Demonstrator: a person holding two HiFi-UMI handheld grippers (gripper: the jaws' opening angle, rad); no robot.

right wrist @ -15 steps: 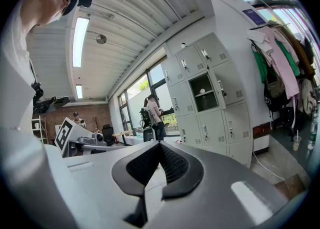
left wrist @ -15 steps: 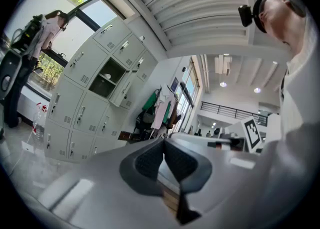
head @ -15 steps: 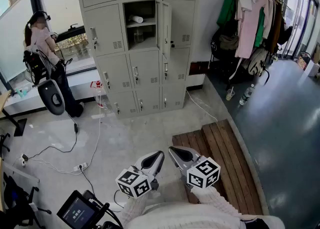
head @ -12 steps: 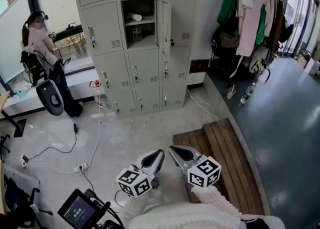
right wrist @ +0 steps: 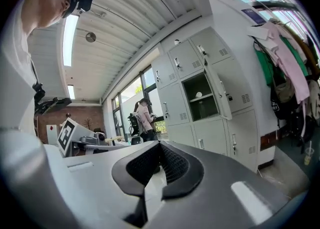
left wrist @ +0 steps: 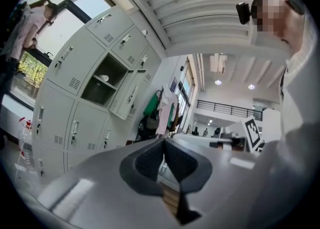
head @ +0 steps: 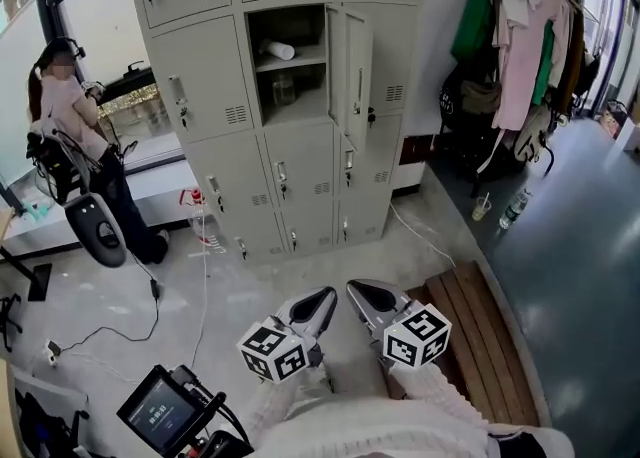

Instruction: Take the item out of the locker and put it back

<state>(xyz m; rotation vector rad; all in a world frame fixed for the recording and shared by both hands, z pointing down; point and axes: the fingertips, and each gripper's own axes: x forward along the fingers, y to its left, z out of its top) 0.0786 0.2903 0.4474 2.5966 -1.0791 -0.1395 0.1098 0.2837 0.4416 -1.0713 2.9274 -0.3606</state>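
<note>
The grey locker bank (head: 250, 136) stands ahead, with one compartment (head: 290, 66) open and its door (head: 358, 76) swung to the right. On that compartment's upper shelf lies a white rolled item (head: 278, 49); below it stands a clear bottle (head: 285, 91). My left gripper (head: 325, 294) and right gripper (head: 355, 288) are held low and close together, far from the locker, both shut and empty. The open compartment (left wrist: 102, 78) also shows in the left gripper view beyond the left gripper (left wrist: 164, 140). In the right gripper view the compartment (right wrist: 202, 98) is past the right gripper (right wrist: 160, 144).
A person (head: 75, 106) stands at the window on the left, with a device (head: 95, 226) hanging nearby. Cables (head: 150, 291) trail over the floor. A screen unit (head: 160, 411) sits at bottom left. A wooden platform (head: 485, 321) and hung clothes (head: 520, 36) are on the right.
The lockers have grown larger and shifted right in the head view as I come nearer. Both grippers stay shut and low, side by side.
</note>
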